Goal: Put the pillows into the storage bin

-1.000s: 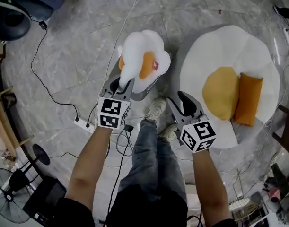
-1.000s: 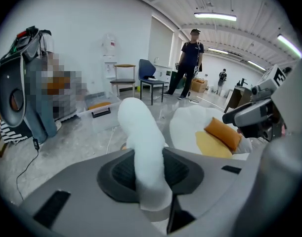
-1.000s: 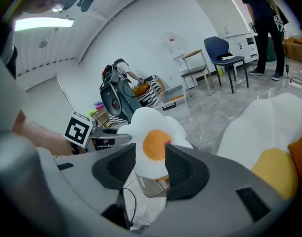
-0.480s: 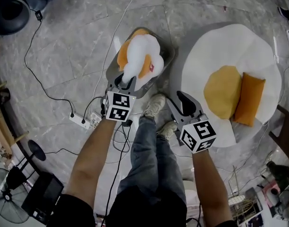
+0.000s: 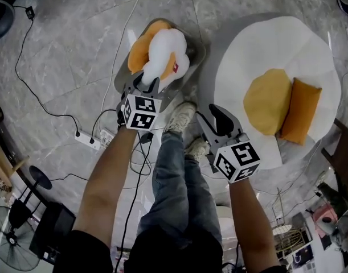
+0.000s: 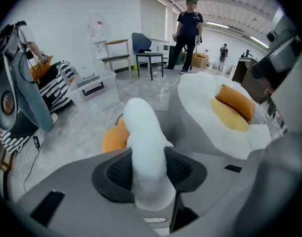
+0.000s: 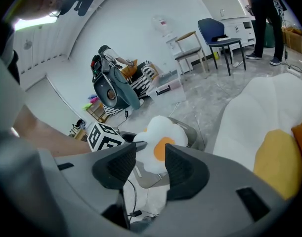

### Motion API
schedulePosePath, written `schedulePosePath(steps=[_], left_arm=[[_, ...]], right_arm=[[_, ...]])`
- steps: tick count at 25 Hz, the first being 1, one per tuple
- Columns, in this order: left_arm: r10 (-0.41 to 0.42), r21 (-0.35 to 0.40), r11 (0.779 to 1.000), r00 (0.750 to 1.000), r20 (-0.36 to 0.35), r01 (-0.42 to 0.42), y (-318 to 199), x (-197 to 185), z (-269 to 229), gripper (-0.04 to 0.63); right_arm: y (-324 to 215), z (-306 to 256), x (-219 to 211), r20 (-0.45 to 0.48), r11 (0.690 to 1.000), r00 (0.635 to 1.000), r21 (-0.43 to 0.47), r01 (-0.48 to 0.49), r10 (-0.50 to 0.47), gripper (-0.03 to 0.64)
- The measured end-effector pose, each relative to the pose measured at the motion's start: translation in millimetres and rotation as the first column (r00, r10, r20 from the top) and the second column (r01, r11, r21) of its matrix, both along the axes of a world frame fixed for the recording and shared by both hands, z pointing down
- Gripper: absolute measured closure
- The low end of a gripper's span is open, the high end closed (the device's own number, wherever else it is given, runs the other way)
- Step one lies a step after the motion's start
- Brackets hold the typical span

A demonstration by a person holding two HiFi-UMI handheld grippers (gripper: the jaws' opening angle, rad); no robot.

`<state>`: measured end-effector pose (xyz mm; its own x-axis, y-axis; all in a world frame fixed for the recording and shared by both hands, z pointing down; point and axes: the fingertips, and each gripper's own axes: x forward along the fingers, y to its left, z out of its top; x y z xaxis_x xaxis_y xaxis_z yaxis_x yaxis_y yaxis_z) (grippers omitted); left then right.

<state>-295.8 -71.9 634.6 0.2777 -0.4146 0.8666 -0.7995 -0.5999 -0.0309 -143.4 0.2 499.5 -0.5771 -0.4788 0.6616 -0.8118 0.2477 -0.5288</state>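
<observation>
At lower right, the right claw (image 5: 215, 120) is hanging empty, its jaws partly apart. Upper left of it, the left claw (image 5: 146, 84) is opening around the small white-and-orange fried-egg plush pillow (image 5: 166, 51), whose edge is lying between its pads. Held higher a second ago, this pillow is now settling into the grey oval storage bin (image 5: 199, 45), so it looks nearly stowed. At far right, the orange rectangular pillow (image 5: 299, 111) is waiting on the big fried-egg cushion (image 5: 242, 50).

Marble floor (image 5: 77, 44) with storage bin (image 5: 198, 50), egg cushion (image 5: 242, 50), power strip (image 5: 86, 140)
</observation>
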Motion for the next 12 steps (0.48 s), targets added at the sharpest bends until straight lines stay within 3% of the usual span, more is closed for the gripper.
schedulePosePath(steps=[5,9,12], left_arm=[[-0.061,-0.07,0.996,0.998,0.006,0.062,-2.4,-14.0,26.3,0.365],[-0.184,-0.156,0.972,0.983,-0.025,0.178,9.4,-26.7,40.8,0.319],[-0.228,-0.182,0.959,0.973,-0.044,0.217,17.5,-35.3,43.3,0.287]], right_arm=[[3.1,7.5,4.6,0.005,1.0,1.0,-0.02,-0.008,0.008,0.414],[5.2,16.2,8.9,0.001,1.0,1.0,-0.031,-0.007,0.007,0.414],[1.0,17.0,6.6,0.001,1.0,1.0,-0.024,-0.015,0.015,0.414]])
